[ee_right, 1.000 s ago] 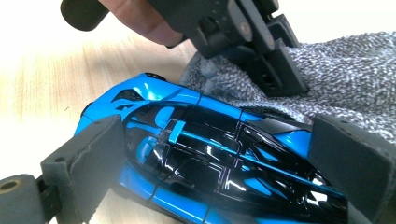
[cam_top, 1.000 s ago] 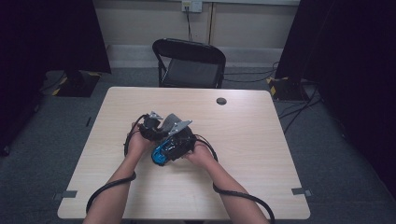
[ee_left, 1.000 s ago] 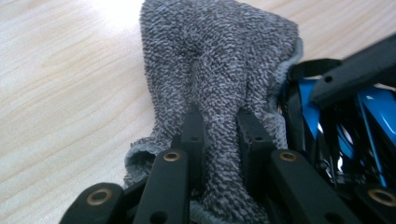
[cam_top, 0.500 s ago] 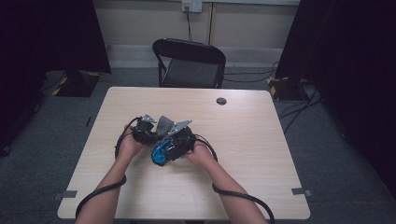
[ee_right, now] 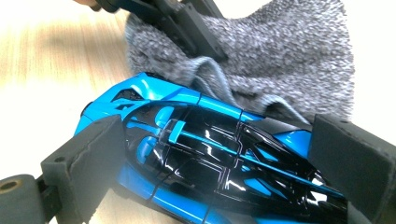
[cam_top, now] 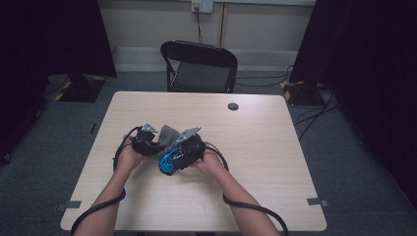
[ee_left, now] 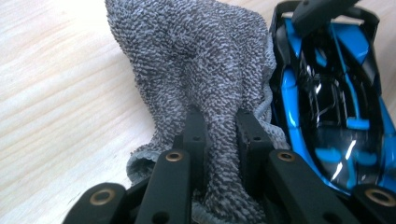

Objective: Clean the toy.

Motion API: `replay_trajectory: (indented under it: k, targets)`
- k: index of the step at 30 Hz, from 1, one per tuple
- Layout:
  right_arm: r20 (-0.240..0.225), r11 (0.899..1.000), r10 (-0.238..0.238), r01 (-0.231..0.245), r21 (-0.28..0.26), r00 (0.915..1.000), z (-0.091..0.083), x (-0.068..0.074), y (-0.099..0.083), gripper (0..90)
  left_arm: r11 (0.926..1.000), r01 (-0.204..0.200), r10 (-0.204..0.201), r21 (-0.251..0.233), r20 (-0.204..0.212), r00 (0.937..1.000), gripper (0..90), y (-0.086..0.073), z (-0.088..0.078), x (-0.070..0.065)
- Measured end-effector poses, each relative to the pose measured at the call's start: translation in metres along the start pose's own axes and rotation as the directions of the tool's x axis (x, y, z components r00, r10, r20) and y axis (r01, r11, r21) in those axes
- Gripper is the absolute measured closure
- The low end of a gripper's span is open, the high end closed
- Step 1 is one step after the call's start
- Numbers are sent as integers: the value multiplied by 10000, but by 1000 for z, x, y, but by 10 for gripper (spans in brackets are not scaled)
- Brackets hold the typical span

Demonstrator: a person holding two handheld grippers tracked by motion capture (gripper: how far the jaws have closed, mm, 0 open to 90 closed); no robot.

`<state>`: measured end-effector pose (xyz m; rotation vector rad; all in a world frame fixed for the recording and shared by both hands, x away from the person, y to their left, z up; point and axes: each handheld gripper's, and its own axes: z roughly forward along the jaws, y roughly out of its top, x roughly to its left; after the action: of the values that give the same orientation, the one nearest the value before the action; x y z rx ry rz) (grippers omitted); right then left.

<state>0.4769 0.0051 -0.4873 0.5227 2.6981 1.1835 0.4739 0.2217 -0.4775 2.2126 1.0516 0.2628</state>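
We see the left gripper (ee_left: 219,135) pinching a fold of grey cloth (ee_left: 201,60) to wipe the blue toy car (ee_right: 205,163), which the right gripper (ee_right: 224,163) steadies mid-table (cam_top: 275,196), pads seemingly pressed on its sides.

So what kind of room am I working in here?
Probably a recording studio or lab bay: black curtains on both sides, one bare wooden table on grey carpet, a folding chair, and cables along the floor.
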Motion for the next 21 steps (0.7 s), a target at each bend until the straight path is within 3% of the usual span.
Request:
replay_trajectory:
  k: [1,11,21]
  targets:
    - [13,10000,1,-1,15,10000,0,0,0,40,9999,164,-165,24,57,9998,769,-3,-3,3]
    - [42,10000,-23,23,49,10000,0,-1,0,40,9994,320,-321,102,134,9994,770,-26,-23,3]
    - [64,10000,-13,12,62,10000,0,-1,1,39,9992,389,-388,-9,178,9991,770,-49,-41,-6]
